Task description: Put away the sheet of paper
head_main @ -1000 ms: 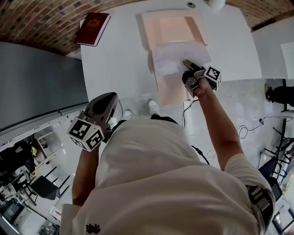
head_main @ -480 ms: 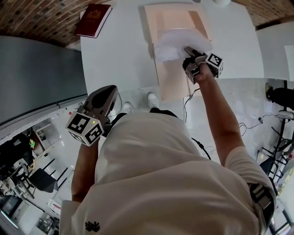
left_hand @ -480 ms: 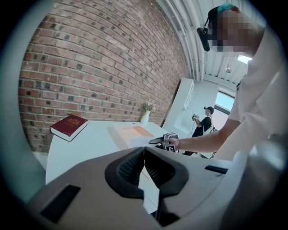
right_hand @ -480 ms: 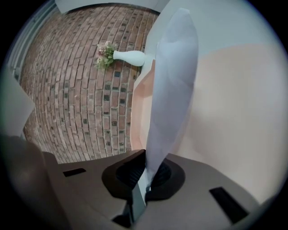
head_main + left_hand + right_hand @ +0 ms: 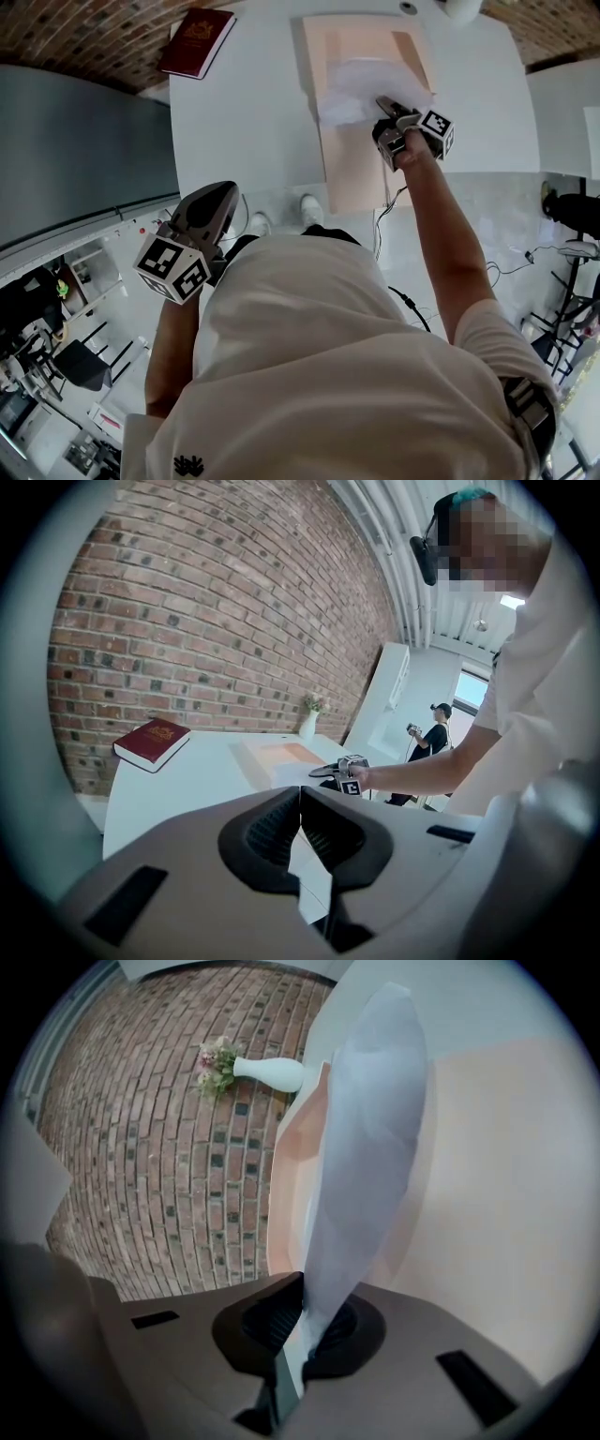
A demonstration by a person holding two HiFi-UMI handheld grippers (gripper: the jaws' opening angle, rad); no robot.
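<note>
Cloth of the person's pale shirt [image 5: 356, 366] fills the nearest ground, short of the white table [image 5: 244, 122]. Off that table's near left corner, above the floor, the left gripper [image 5: 223, 195] hangs in the air. Its jaws meet tip to tip, with nothing between them.

Over the table's near right part, the right gripper [image 5: 382, 101] reaches forward at the end of a bare arm. Its jaws are pinched tight on the near edge of the sheet of paper [image 5: 366, 84]. In the right gripper view the sheet [image 5: 366, 1129] rises out of the closed jaws in a curve, lifted and bowed rather than flat. It hangs over the peach paper folder [image 5: 352, 169], which lies open on the table's right half. The folder's near end juts past the table's near edge.

At the table's far left corner lies a dark red hardback book [image 5: 195, 42], well apart from the folder. By the table's far edge, beyond the folder, a white vase [image 5: 267, 1072] holds small dried flowers. A red brick wall [image 5: 216, 602] stands behind the table's far side. Off to the table's right, in the left gripper view, a second person [image 5: 433, 738] in dark clothes stands in the distance.
</note>
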